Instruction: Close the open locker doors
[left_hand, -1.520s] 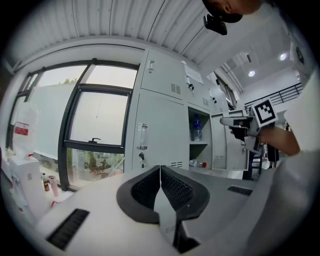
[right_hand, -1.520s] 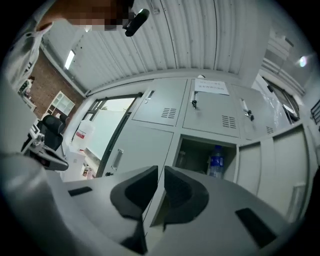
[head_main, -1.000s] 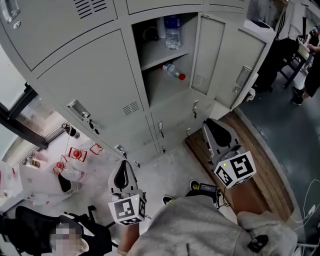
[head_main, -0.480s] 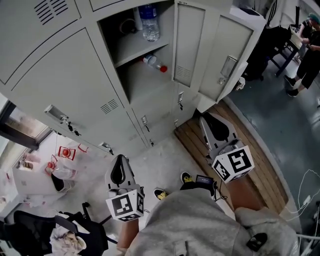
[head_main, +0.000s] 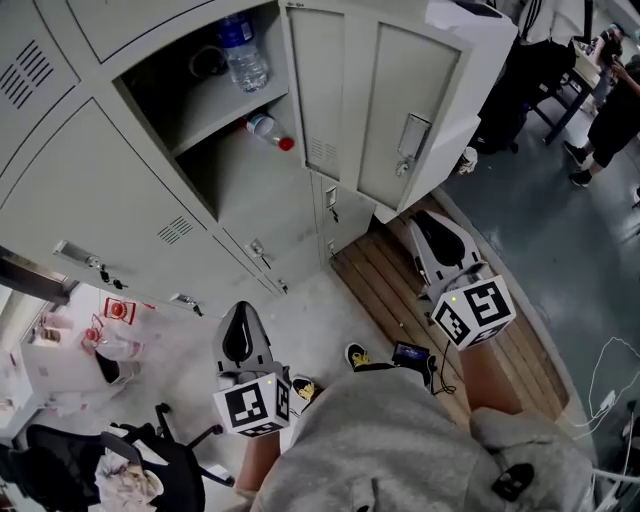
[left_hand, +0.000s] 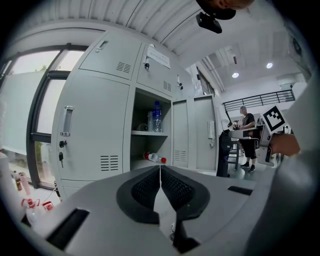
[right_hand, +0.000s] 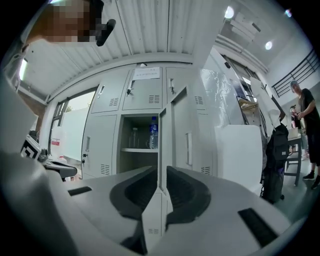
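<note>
A grey locker bank holds an open compartment (head_main: 200, 110) with an upright water bottle (head_main: 243, 55) and a red-capped bottle (head_main: 268, 130) lying on its side. Two doors stand open at its right: one shows its vented inner face (head_main: 335, 100), the other its outer face with a handle (head_main: 425, 110). My left gripper (head_main: 240, 310) is shut and empty, low and well short of the lockers. My right gripper (head_main: 427, 218) points level at the doors' near edges (right_hand: 165, 140), just short of them, its pads a narrow slit apart with nothing between them.
A wooden platform (head_main: 400, 290) lies below the open doors. A dark bag (head_main: 530, 80) and a person (head_main: 610, 110) at a desk are to the right. An office chair (head_main: 110, 460) and a cluttered white table (head_main: 60, 350) sit at the lower left. A cable (head_main: 600, 380) runs across the floor.
The lockers have slid left in the head view as I moved right, so the two open doors now stand straight ahead of my right gripper. Both grippers were carried along.
</note>
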